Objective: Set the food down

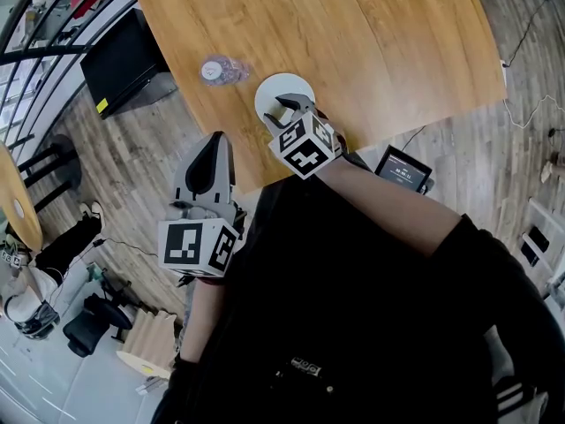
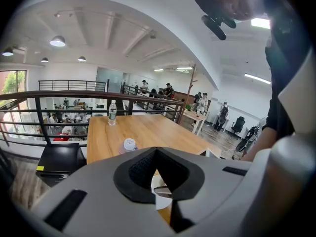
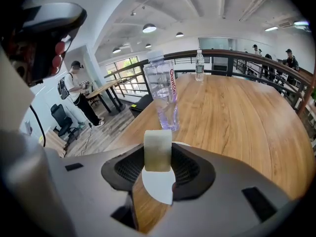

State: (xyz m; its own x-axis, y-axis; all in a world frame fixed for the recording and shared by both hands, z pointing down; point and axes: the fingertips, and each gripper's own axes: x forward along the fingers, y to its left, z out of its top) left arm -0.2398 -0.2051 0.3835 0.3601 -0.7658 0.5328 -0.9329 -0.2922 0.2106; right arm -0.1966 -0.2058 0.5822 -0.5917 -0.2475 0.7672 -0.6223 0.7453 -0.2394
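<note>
Right now my right claw point(image 1: 287, 109) is clamped on the food point(image 3: 158, 149), a pale, squarish block gripped by its two sides between the black pads, standing upright and poking out above them. It hangs over the white plate point(image 1: 275, 87) near the front edge of the wooden bench point(image 1: 371, 34); in the right gripper view the plate shows directly under the block, but I cannot tell whether the food's underside touches it. Just beyond the plate stands a clear plastic bottle point(image 3: 165, 95), its cap and crinkled shoulders visible from above in the head view, and a second small bottle point(image 3: 199, 65) stands far back on the bench. My left claw point(image 2: 156, 154) is empty, its tips together, held off the bench's near edge above the wood floor point(image 1: 132, 175) and pointing toward the plate and the clear bottle.
</note>
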